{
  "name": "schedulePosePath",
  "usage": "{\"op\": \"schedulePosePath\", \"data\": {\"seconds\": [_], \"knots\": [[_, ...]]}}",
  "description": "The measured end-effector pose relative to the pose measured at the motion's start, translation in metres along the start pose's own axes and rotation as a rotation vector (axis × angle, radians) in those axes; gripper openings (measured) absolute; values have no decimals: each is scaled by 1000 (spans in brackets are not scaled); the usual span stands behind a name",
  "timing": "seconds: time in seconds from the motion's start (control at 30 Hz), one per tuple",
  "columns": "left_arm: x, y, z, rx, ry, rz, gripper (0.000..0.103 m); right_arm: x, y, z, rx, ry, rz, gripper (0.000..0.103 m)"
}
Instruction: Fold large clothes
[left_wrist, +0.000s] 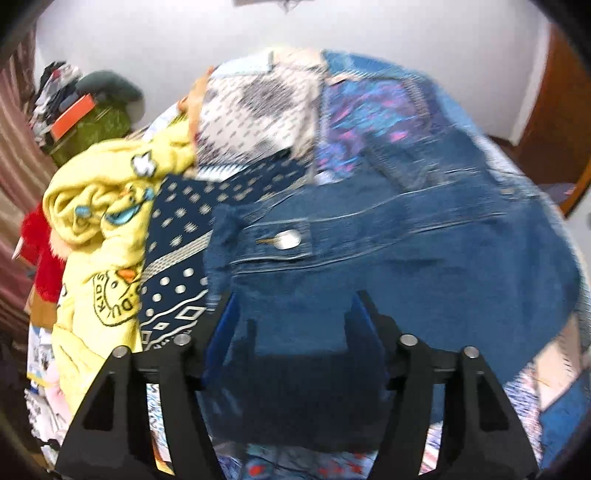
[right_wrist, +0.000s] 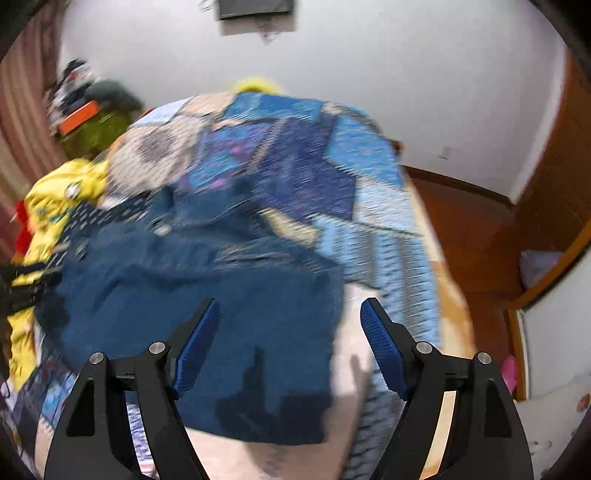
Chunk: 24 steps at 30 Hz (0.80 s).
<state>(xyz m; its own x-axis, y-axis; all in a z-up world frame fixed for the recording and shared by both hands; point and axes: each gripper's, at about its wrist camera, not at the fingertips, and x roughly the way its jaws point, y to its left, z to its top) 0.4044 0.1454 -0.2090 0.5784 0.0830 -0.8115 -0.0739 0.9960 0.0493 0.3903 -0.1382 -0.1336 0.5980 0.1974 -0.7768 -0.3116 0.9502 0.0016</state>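
Note:
A blue denim jacket (left_wrist: 388, 258) lies spread on a patchwork bedspread (left_wrist: 369, 110), a metal button (left_wrist: 289, 239) facing up. My left gripper (left_wrist: 291, 321) is open, its blue pads hovering over the jacket's near part. In the right wrist view the jacket (right_wrist: 207, 295) lies left of centre, its right edge near the bedspread (right_wrist: 351, 173). My right gripper (right_wrist: 290, 339) is open and empty above that edge. Both views are blurred.
A yellow printed garment (left_wrist: 103, 221) and a navy patterned cloth (left_wrist: 177, 258) lie left of the jacket, a red item (left_wrist: 40, 254) beyond. A cluttered green chest (left_wrist: 96, 125) stands by the wall. Wooden floor (right_wrist: 472, 236) and a wooden door (right_wrist: 554, 184) lie right of the bed.

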Motion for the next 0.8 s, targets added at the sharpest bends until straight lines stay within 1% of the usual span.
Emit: {"op": "schedulePosePath", "data": {"seconds": [0.1,0.2,0.23,0.27,0.33,0.37,0.4,0.43,0.47,0.53,0.6,0.63,0.7,0.77,0.8], "knots": [[-19,-19,3,46,-26,-82,66,13,39,-8,-49,19,73,76],[-34,-38,5,96,-73,-106,79,26,73,-14,-89,29,144,76],[-35,-43,5,105,-83,-110,87,33,84,-16,-102,44,176,76],[-34,-50,5,114,-93,-118,91,39,94,-19,-117,62,205,76],[-28,-57,5,123,-77,-137,91,52,109,-24,-149,93,229,77],[-21,-59,5,128,-59,-150,92,56,114,-28,-160,109,213,77],[-11,-63,4,139,-32,-158,92,63,117,-31,-168,142,161,77],[-1,-66,3,148,-15,-147,92,71,119,-35,-185,159,138,77],[9,-68,0,155,2,-128,91,77,118,-38,-198,168,130,77],[29,-68,-5,150,47,-95,91,79,112,-42,-203,157,128,84],[46,-63,-10,121,99,-92,92,76,101,-44,-190,153,120,86],[54,-58,-14,93,122,-112,92,75,94,-44,-179,155,122,86],[55,-47,-18,38,111,-138,95,71,84,-49,-169,171,106,86],[52,-38,-23,19,104,-113,96,67,72,-56,-158,178,58,86],[52,-33,-25,14,102,-106,97,64,67,-60,-156,174,68,87]]}}
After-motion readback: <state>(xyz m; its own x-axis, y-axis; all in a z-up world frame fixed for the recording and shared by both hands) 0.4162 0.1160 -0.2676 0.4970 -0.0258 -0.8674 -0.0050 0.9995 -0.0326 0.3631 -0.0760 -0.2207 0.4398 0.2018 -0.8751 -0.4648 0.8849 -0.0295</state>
